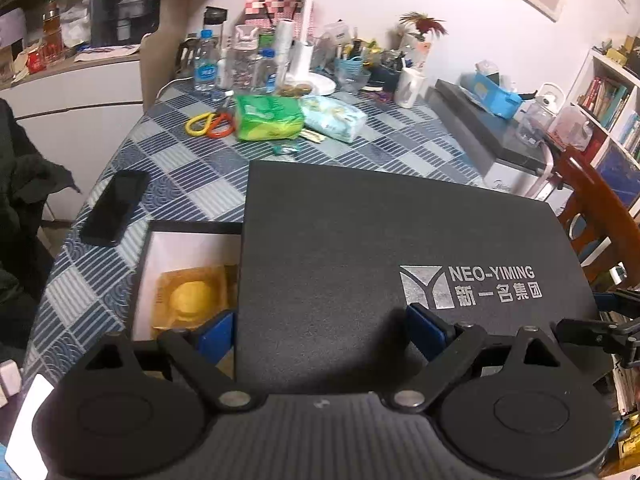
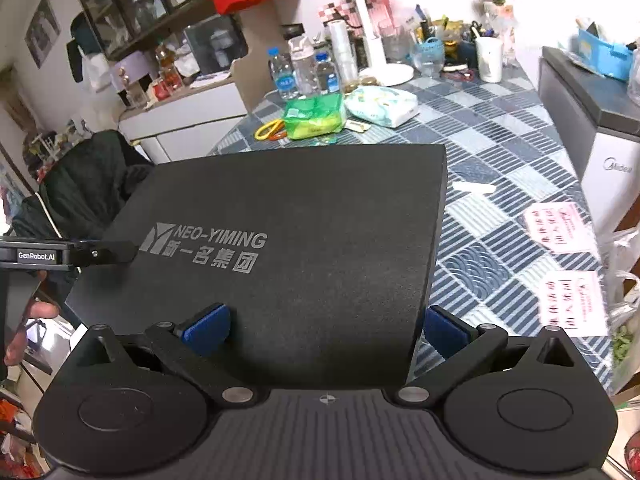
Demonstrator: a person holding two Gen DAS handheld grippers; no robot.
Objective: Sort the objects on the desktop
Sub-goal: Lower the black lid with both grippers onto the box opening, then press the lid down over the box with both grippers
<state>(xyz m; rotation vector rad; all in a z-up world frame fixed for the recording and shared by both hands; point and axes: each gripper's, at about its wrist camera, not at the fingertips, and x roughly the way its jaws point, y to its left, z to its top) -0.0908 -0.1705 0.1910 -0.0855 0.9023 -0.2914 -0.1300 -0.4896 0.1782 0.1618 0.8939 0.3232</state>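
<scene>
Lid: the flat black lid with silver lettering [image 1: 400,256] is filling mid-frame, half covering the white-lined box [image 1: 180,248].
Left gripper [image 1: 320,330]: jaws spread wide, straddling the lid's near edge.
Right gripper [image 2: 326,326]: jaws likewise wide, gripping nothing.
Inside: a yellow wrapped item [image 1: 192,296] is showing lower left.
Advice: slide the lid squarely left, keeping it level over the counter [image 1: 180,176].

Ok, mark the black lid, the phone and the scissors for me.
black lid [image 1: 360,248]: left wrist view, middle of its top face.
phone [image 1: 116,208]: left wrist view, centre of its dark screen.
scissors [image 1: 210,124]: left wrist view, its handles.
</scene>
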